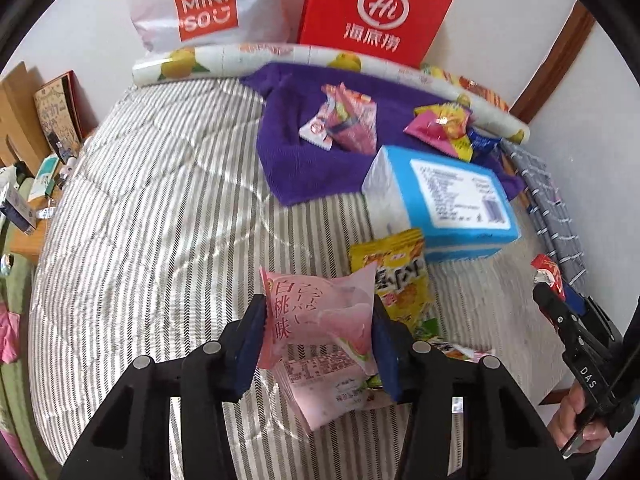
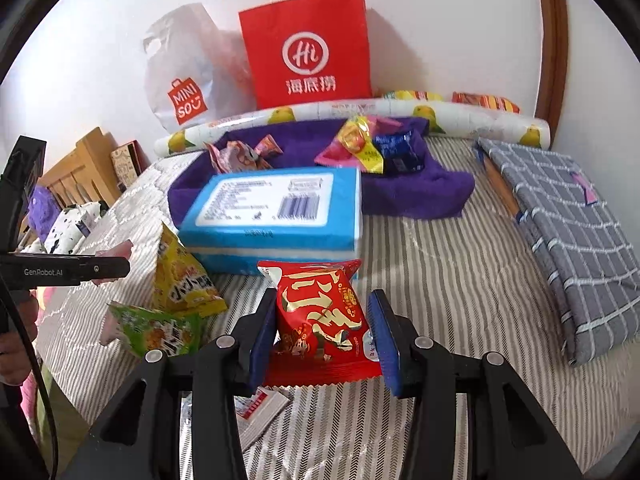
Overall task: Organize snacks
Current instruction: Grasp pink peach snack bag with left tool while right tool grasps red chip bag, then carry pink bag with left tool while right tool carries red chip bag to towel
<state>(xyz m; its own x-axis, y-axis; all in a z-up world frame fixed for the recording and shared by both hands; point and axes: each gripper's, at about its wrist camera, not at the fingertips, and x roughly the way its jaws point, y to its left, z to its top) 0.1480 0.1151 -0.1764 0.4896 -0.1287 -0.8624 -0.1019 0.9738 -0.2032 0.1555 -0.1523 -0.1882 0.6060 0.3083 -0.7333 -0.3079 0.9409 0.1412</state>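
The left gripper (image 1: 318, 344) is closed on a pink snack packet (image 1: 320, 320); the right gripper (image 2: 324, 338) clamps a red snack packet (image 2: 320, 316) near the blue box (image 2: 276, 216).

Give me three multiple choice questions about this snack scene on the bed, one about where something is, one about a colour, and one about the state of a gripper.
1. Where does the blue tissue pack lie?
A. inside the red paper bag
B. on the striped bedspread, at the purple towel's near edge
C. on the grey checked cloth

2. What colour is the snack packet in the left gripper?
A. pink
B. green
C. blue

3. What state is the right gripper in?
A. open and empty
B. shut on a yellow packet
C. shut on the red packet

Answers:
1 B: the pack sits on the bedspread, against the purple towel.
2 A: the pink packet sits between the pads.
3 C: the red packet is clamped between the pads.
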